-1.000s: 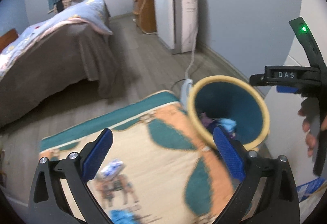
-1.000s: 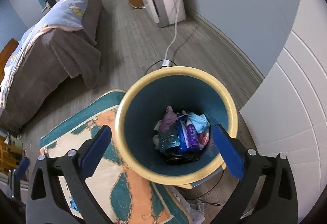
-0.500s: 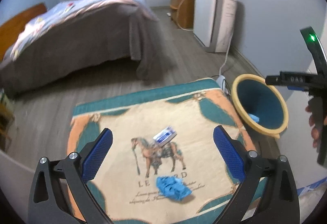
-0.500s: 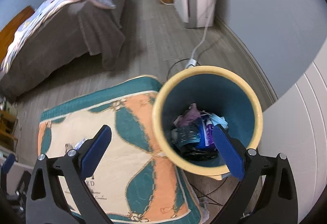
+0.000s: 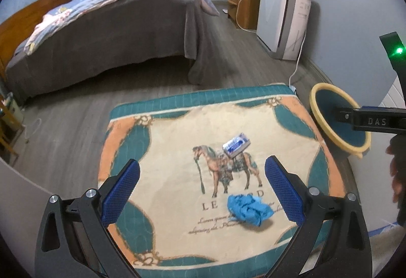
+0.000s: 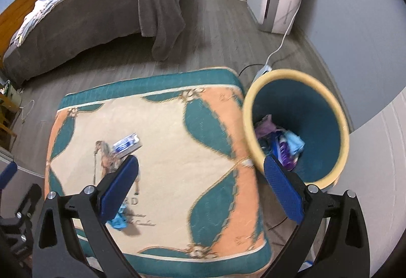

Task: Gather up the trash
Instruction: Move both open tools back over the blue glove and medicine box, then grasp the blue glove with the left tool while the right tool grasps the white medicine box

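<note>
Trash on the rug [image 5: 177,151] counts two pieces: one crumpled blue wad [image 5: 247,209] and one small blue-and-white packet [image 5: 236,144], the packet lying at 12 o'clock from the wad, over the printed horse, the two near each other but apart. One yellow-rimmed bin [image 6: 340,120] stands just off the rug's edge at 3 o'clock. Two grippers show, both with fingers spread wide and nothing between them: the left gripper [image 5: 201,191] hovers above the rug with the wad framed between its blue pads, and the right gripper [image 6: 201,189] hangs over the rug's bin-side edge. Only the right wrist view looks down into the bin, where several pieces of rubbish sit in a heap, purple, blue and pale among them, too jumbled to count. Only the left wrist view shows the wad whole; in the right wrist view one finger [image 6: 119,189] covers most of it. The left wrist view alone shows the right gripper's body and a hand [image 5: 395,176] at 3 o'clock.
</note>
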`<state>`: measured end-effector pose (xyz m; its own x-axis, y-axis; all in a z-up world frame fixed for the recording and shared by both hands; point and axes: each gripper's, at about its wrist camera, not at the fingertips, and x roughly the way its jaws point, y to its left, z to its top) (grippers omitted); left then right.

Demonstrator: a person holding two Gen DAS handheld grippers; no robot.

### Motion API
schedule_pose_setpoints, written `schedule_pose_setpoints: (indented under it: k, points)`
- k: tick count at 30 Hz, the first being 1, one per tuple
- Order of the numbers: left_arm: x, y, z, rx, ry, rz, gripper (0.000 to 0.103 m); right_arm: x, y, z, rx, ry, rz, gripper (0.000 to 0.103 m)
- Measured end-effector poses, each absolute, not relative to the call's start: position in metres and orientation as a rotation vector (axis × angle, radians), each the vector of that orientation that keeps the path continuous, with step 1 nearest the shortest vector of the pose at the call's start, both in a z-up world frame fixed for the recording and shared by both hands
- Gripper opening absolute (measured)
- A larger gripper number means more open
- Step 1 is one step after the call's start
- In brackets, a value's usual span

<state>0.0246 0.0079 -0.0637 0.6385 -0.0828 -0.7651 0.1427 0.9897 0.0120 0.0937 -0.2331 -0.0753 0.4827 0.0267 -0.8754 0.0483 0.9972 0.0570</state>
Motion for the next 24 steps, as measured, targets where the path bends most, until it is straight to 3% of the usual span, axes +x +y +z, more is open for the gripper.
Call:
schedule_pose_setpoints:
  k: [9,15,24]
  points:
    - [0.019,0.003,-0.095,0.101,0.955,-0.176,0.098,0.075,-0.216,-0.084,0.126,1.095,-0.026,0.097]
    - [0.019,-0.022,-0.12,0.117,0.991,-0.186,0.098,0.078,-0.208,-0.084,0.0,1.069,-0.055,0.097]
    - [0.013,-0.065,-0.175,0.202,1.111,-0.221,0.094,0.091,-0.229,-0.094,0.098,1.105,-0.066,0.097]
